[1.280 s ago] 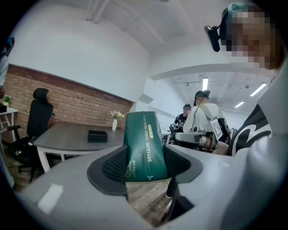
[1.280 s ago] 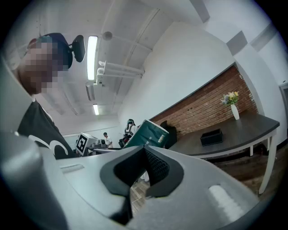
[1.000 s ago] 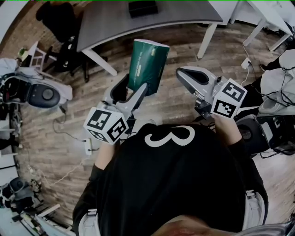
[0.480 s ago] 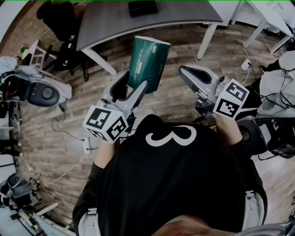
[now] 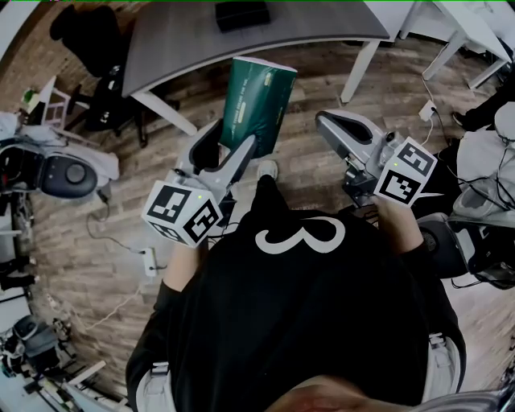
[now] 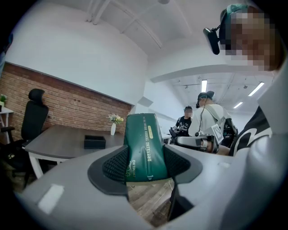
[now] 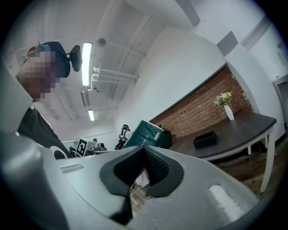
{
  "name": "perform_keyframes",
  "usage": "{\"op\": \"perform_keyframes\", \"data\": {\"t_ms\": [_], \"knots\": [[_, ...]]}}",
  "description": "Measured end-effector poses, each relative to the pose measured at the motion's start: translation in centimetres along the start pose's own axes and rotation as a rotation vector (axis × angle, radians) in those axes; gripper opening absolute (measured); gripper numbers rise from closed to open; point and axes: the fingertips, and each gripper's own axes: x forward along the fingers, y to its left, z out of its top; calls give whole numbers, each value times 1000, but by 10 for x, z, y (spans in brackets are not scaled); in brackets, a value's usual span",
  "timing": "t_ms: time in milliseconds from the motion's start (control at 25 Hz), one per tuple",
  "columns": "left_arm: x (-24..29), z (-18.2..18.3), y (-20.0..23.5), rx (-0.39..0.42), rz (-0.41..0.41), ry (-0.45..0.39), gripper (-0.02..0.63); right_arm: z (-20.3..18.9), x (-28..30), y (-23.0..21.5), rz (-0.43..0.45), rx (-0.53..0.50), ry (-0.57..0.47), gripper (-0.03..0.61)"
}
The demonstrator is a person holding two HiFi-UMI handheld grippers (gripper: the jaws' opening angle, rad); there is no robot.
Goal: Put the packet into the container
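Over the wood floor (image 5: pixel 105 209) in the head view, the left gripper (image 5: pixel 232 145) grips the green packet (image 5: pixel 257 100) by its lower end. Its jaws stand wide, one on each side. The packet sticks out past the jaws, tilted toward the table (image 5: pixel 185 40). The container (image 5: pixel 241 14), a black box, sits on that table, well apart from the packet. The right gripper (image 5: pixel 331 125) hangs near the packet's right side, not touching it.

From the left gripper view, both pads (image 6: pixel 118 164) press on the packet's (image 6: pixel 144 146) sides. The container (image 6: pixel 94 142) shows beyond on the table, left of the packet.

From the right gripper view, the jaws meet at their tips with nothing between them. The packet (image 7: pixel 146 134) shows behind them.
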Motion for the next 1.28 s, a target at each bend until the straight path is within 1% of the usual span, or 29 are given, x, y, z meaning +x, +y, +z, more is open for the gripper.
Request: {"op": "perform_keyframes", "data": {"t_ms": [280,560,640,840,1040,1120,1280], "knots": [[51,2,53,-26,-36,23,270,10,34,-61,-61,24,0,2],[104,35,147,-78,-73,76,270,44,115,-126,-131,78,-10,2],[118,42,171,-76,-80,78,270,52,137,-144,-141,84,-14,2],[136,44,203,-56,-101,69,270,51,161,-172,-168,83,-23,2],[175,65,279,-83,-116,84,268,66,226,-223,-201,83,24,2],[189,67,294,-82,-124,80,268,71,235,-236,-216,78,28,2],[208,68,304,-65,-148,96,268,76,235,-251,-244,89,5,2]]}}
